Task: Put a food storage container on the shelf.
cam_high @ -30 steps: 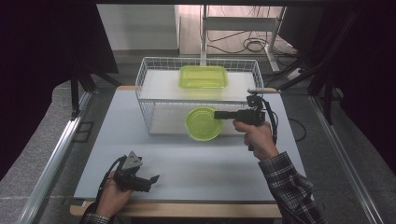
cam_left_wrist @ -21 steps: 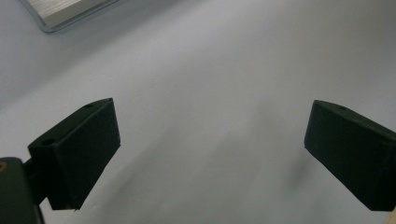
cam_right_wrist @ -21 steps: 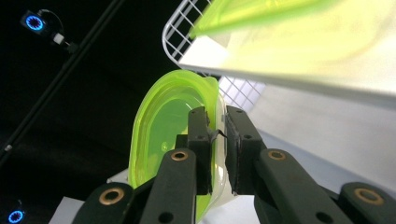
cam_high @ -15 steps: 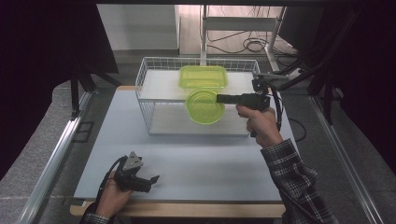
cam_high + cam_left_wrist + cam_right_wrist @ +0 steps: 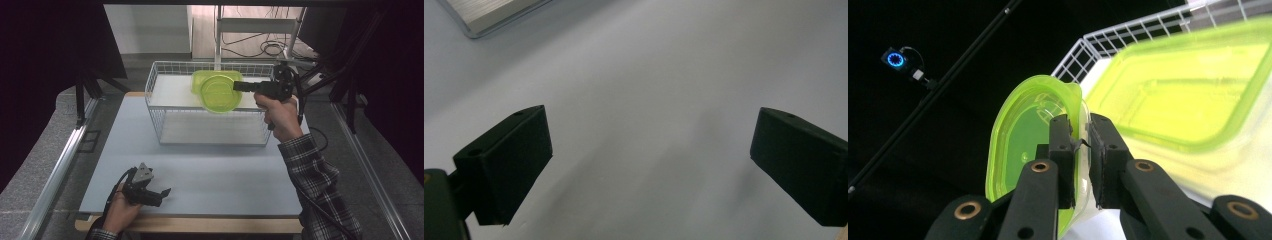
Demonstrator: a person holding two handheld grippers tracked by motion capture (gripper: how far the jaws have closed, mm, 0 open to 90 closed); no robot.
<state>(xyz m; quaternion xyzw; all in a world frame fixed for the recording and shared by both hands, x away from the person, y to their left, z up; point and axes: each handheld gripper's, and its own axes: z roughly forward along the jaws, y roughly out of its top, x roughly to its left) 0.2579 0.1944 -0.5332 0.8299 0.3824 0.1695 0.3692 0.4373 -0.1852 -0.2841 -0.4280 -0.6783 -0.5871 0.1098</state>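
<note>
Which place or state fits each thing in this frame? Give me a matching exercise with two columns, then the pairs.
Things:
1. round green lid
2. rectangular green container
3. left gripper
4. white wire basket

Places or states:
A. jaws open, low over the table's near edge
B. lying inside the basket at the back
C. pinched at its rim by the right gripper, held up in the air
D. standing on the grey table mat

Pairs: 1-C, 2-B, 3-A, 4-D
</note>
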